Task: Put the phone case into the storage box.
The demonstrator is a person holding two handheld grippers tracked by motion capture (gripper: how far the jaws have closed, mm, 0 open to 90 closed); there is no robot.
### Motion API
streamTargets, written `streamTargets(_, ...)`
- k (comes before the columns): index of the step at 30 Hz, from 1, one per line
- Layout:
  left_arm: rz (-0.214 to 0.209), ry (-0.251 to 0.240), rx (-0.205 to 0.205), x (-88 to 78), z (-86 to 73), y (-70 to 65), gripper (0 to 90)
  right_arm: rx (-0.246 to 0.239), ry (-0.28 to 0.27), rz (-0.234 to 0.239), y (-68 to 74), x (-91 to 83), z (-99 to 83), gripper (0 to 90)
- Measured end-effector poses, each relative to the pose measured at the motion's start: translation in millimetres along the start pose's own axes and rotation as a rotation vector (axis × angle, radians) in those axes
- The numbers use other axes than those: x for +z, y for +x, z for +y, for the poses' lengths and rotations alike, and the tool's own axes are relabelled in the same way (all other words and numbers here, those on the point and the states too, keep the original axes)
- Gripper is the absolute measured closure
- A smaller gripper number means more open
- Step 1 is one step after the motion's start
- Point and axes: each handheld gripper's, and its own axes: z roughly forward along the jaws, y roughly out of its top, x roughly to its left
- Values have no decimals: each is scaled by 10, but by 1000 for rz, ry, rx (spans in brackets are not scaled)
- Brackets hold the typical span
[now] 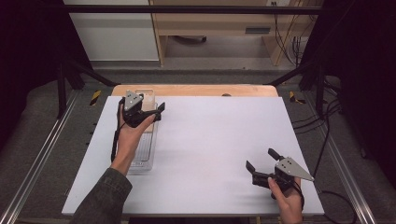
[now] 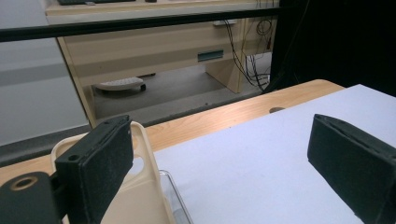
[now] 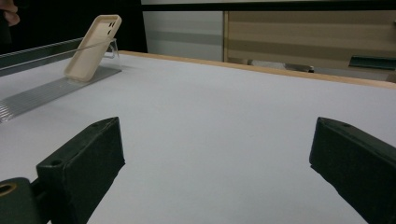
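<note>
A cream phone case (image 1: 145,95) leans tilted against a clear plastic stand (image 1: 143,154) at the far left of the white mat (image 1: 210,140). My left gripper (image 1: 149,108) hovers open right at the case. In the left gripper view the case (image 2: 142,186) sits just behind the left jaw, and the open gripper (image 2: 217,135) holds nothing. My right gripper (image 1: 259,157) is open near the front right of the mat, far from the case. The right gripper view has the open right gripper (image 3: 217,126) low over bare mat, with the case (image 3: 93,44) and stand (image 3: 46,93) at upper left.
The mat lies on a wooden table (image 1: 196,90) whose far edge shows beyond it. Black frame bars (image 1: 187,9) and cables (image 1: 327,135) surround the table. A wooden desk (image 2: 154,46) stands behind on the floor.
</note>
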Motion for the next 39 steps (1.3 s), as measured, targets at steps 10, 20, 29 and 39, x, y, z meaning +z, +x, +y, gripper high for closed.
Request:
streamTargets(10,-62,-6,64,-81,57,-243,60,-2,0,-4,3,-1,-3,31)
streamTargets(20,-124,-12,136,-89,98,-568,52,-2,-1,-6,-1,-7,-4,29)
streamTargets(29,-186,-9,167,-97,92,-825,49,0,-2,-6,-4,-9,-6,27)
streamTargets(39,-229,-13,168,-85,82,-1023,49,0,-2,-3,-1,-10,-6,27)
